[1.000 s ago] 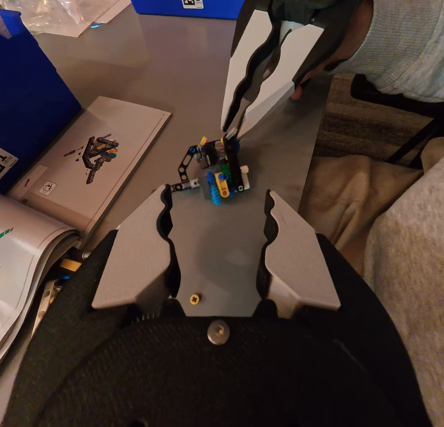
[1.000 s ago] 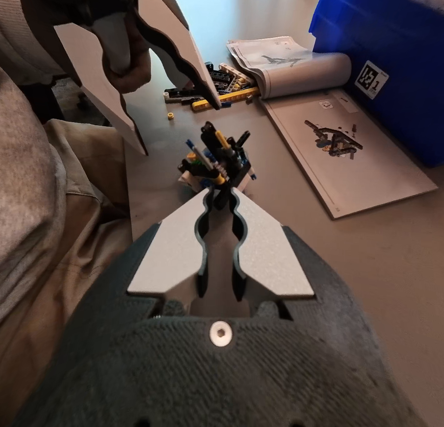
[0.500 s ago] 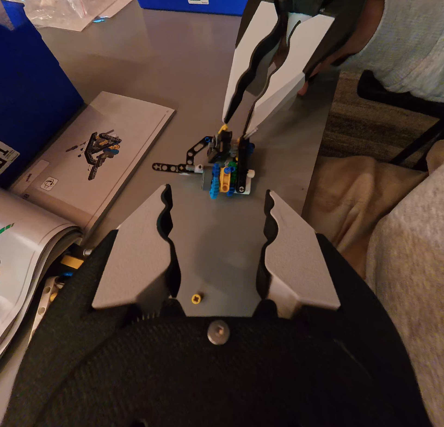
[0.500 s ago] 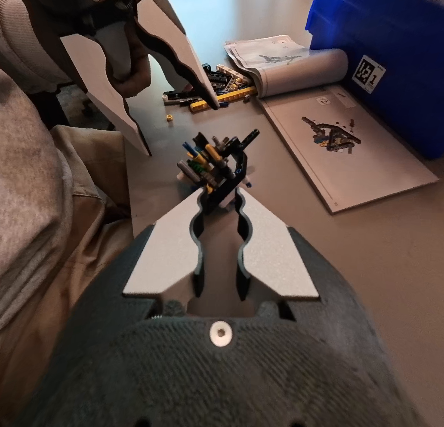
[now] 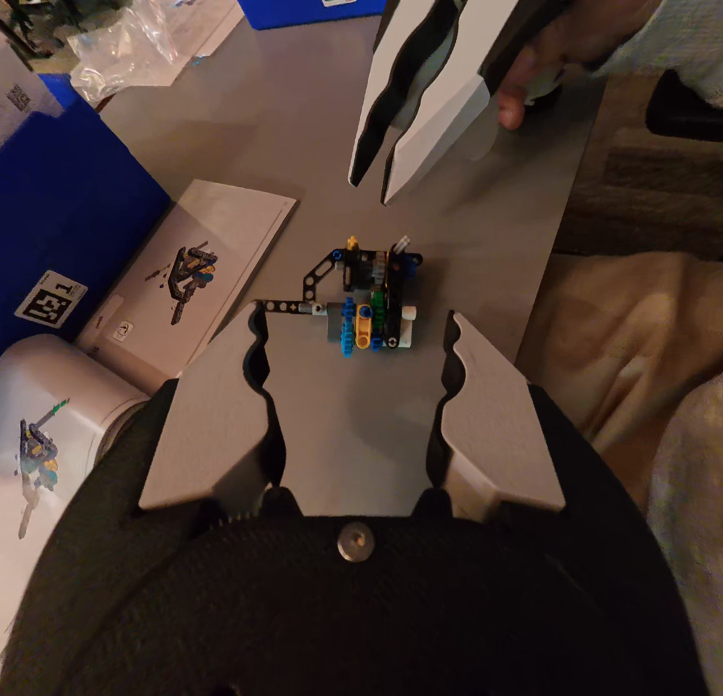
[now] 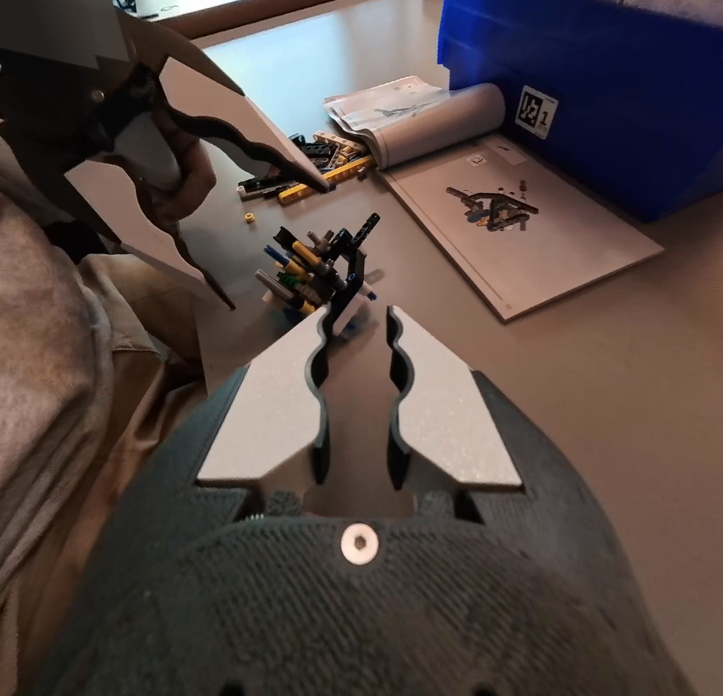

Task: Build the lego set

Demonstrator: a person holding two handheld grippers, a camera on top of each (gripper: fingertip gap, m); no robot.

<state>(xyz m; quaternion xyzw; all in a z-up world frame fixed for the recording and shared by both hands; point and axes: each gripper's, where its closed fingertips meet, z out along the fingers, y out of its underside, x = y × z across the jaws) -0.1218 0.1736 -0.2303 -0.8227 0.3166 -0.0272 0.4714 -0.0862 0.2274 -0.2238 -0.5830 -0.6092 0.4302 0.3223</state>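
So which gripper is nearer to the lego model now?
Left, narrowly. The left gripper is open with its fingertips flanking the lego model; the right gripper hangs above it, open and clear.

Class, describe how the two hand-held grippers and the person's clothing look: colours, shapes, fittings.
Each hand-held gripper, left and right, has two pale grey wedge fingers with wavy black inner edges, tapering to points, on a black textured body with one silver screw. The person wears a light grey knit sleeve.
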